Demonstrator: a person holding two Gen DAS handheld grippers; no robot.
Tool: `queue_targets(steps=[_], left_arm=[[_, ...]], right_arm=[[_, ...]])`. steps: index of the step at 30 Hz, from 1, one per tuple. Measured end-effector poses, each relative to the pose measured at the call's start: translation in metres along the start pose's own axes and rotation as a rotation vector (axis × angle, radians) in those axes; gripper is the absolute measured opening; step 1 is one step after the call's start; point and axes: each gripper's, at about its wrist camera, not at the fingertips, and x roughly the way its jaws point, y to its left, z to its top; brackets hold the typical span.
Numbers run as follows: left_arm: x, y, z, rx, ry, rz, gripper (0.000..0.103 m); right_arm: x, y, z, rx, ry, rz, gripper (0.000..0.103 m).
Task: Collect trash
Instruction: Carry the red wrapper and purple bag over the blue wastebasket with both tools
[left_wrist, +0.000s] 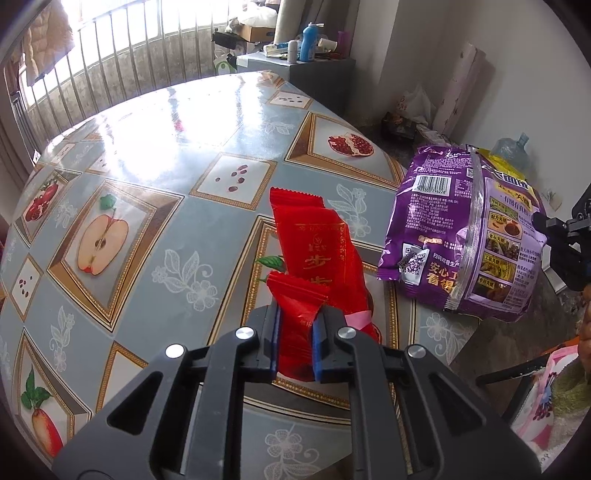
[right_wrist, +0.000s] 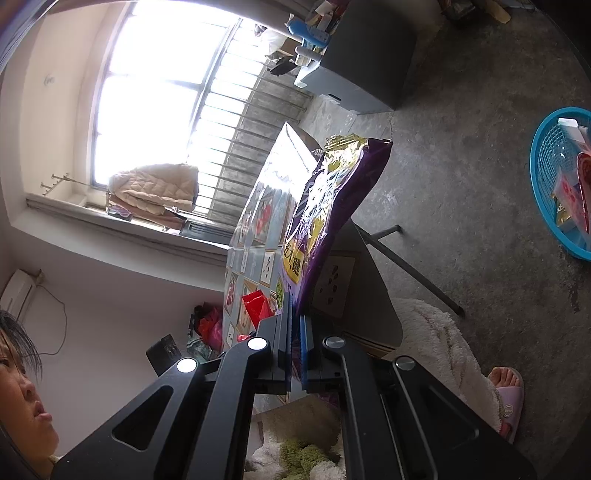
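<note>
Near the worktop (left_wrist: 147, 229) edge, a light, crinkly, slippery red wrapper (left_wrist: 314, 251) is clamped at its stiffer sealed end by the left gripper (left_wrist: 295, 334), while the limp purple bag (right_wrist: 332, 206) is pinched by the right gripper (right_wrist: 295, 350).

Small red wrapper (left_wrist: 298, 325): glossy, crimped zigzag end up, stood upright, pinched at both sides between blue pads. Larger red wrapper (left_wrist: 325, 254): gold print, zigzag top edge, leaned upright just behind small one, overlapped by it. Purple snack bag (left_wrist: 461, 229): barcode, QR code, yellow panels and white print seen on back, clear seam down middle; held up off desk (left_wrist: 155, 206) by its edge, crumpled. Blue basket (right_wrist: 550, 147): seen on floor, wrappers inside.
</note>
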Motion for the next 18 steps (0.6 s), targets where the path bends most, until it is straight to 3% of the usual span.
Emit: queue_targets(steps=[12,18], left_arm=[[-0.017,0.000,0.008,0.005,-0.061,0.009,0.010],[-0.025,-0.005,0.019,0.006,-0.091,-0.026,0.010]], right_arm=[[-0.005,0.008,0.003,-0.013,-0.018,0.016,0.004],[-0.024,0.011,0.006,-0.010,-0.077,0.024,0.004]])
